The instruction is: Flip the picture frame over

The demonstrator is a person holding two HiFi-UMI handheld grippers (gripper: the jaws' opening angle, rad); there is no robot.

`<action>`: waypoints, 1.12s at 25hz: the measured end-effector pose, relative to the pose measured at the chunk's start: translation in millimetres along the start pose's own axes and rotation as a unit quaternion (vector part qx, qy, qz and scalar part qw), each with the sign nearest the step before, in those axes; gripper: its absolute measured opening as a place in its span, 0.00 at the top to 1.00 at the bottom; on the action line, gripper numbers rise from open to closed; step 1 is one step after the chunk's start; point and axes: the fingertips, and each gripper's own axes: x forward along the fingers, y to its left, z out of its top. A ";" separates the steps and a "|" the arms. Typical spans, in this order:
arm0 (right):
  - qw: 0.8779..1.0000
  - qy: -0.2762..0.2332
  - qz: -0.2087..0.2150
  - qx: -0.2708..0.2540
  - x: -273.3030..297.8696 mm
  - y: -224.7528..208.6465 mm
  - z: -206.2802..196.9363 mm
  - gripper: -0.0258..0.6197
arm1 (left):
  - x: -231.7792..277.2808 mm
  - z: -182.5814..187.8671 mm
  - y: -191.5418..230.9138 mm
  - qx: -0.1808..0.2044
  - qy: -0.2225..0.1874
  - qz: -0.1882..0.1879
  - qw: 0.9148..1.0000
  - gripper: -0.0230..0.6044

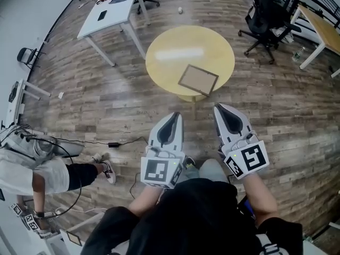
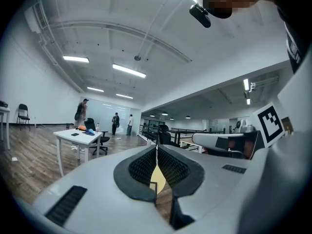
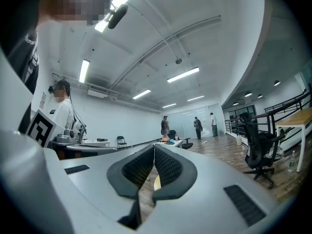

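A picture frame (image 1: 197, 79) lies flat, brown board side up, on the near right part of a round yellow table (image 1: 170, 41). My left gripper (image 1: 173, 116) is held level over the floor short of the table, its jaws shut with nothing in them. To its right, my right gripper (image 1: 221, 109) is also shut and empty, pointing toward the table. In the left gripper view, a sliver of the yellow table (image 2: 157, 179) shows through the closed left gripper (image 2: 156, 150). The right gripper (image 3: 154, 152) likewise frames a sliver of the table (image 3: 156, 182).
A white desk (image 1: 109, 15) with small items stands at the far left. Black office chairs (image 1: 264, 16) and a wooden desk (image 1: 320, 28) are at the far right. A seated person (image 1: 32, 174) and floor cables (image 1: 101, 142) are to my left. Several people (image 2: 115, 123) stand far off.
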 end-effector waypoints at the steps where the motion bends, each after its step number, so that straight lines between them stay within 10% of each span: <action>1: 1.000 0.000 0.000 -0.001 5.7 0.2 0.0 0.93 | 2.6 -0.3 5.5 -0.001 0.000 0.000 1.000 0.92; 13: 1.000 0.010 -0.004 -0.013 56.1 -40.3 -8.8 0.93 | 60.0 -3.6 40.3 -0.008 0.001 0.001 1.000 0.92; 28: 0.998 0.035 0.040 -0.038 162.9 -192.8 -32.5 0.93 | 253.8 0.2 55.4 0.006 0.009 0.006 1.000 0.92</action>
